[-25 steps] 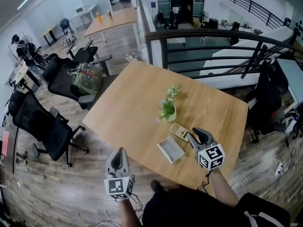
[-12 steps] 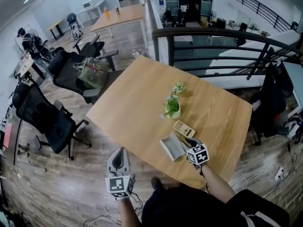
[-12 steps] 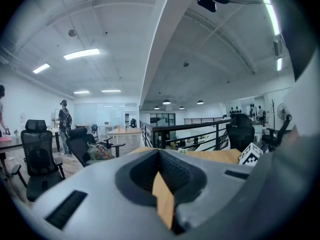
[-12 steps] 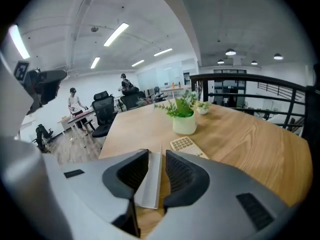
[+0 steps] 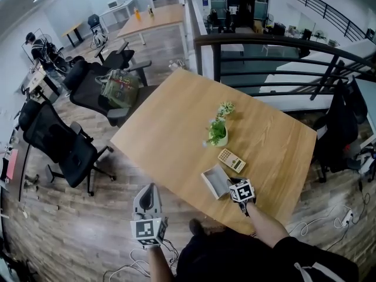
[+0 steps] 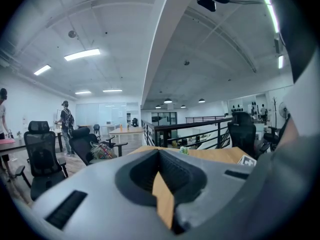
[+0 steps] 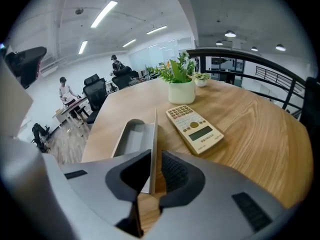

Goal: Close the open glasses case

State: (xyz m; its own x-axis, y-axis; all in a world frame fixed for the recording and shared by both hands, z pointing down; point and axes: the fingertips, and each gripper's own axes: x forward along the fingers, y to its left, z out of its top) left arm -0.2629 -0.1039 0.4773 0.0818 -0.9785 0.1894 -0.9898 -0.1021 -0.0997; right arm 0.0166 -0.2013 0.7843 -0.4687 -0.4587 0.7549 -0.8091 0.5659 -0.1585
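We have just been closing the right tongs around the upright lid of the glasses case, pads not yet pressing, to swing it down. The case sits by the near edge of the desk. The left tongs hang clenched, empty, aside.

The left gripper faces a wide open office, jaws together.
Its grey jaws meet at the tips with nothing between them; a sliver of the wooden table shows behind them. Beyond stand a black railing, black office chairs and a person at far left, under long ceiling lights.
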